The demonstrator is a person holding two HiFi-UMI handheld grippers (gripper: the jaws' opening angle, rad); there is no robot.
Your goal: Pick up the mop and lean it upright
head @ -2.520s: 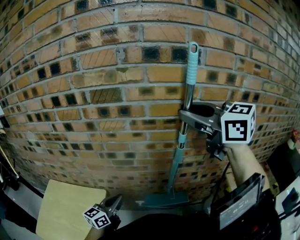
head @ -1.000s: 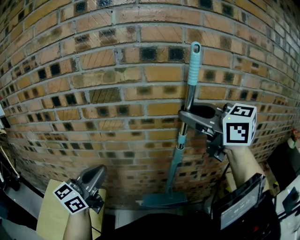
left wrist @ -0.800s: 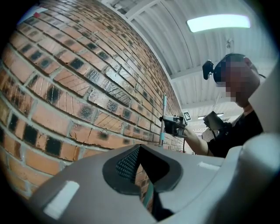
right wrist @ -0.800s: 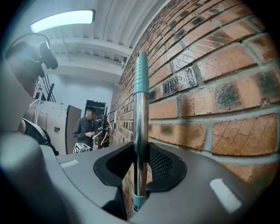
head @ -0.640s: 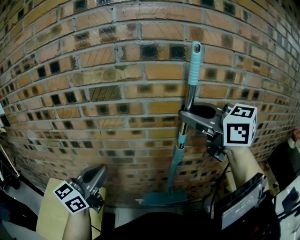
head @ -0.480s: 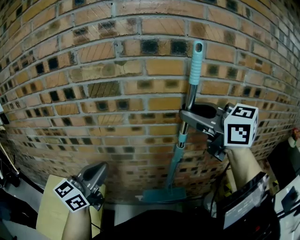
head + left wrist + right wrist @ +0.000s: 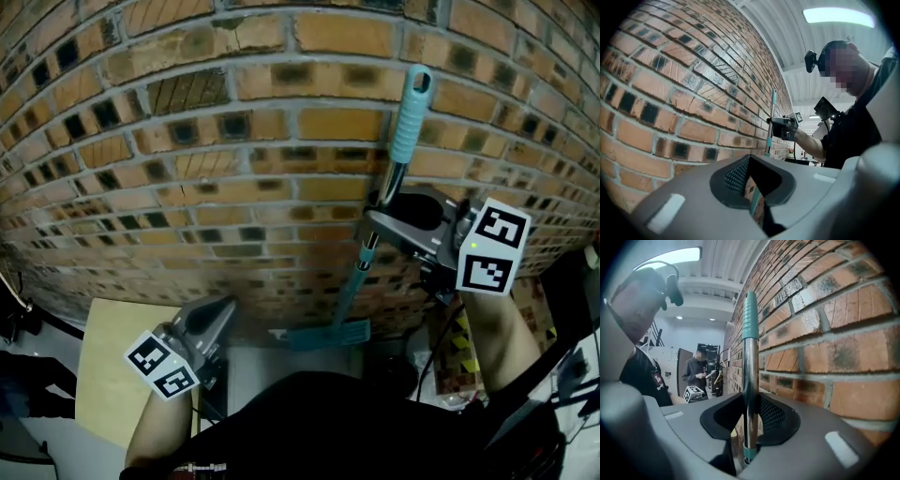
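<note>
Right hand-held gripper (image 7: pixel 375 220) pinches mop pole (image 7: pixel 405 112) at brick wall (image 7: pixel 234 141); left hand-held gripper (image 7: pixel 223 312) slightly spread, empty. On release, mop head (image 7: pixel 323 335) may slide, toppling it

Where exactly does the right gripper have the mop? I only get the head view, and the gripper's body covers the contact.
Observer: In the right gripper view, the right gripper is shut on the bare silver tube of the mop handle, below the teal grip.
Reviewer: Is the left gripper holding anything?
Observer: No. In the left gripper view, the left gripper has its jaws slightly apart with nothing between them.
Reviewer: Is the handle upright?
Observer: From the left gripper view it looks close to vertical beside the brick wall; contact with the bricks I cannot tell.
</note>
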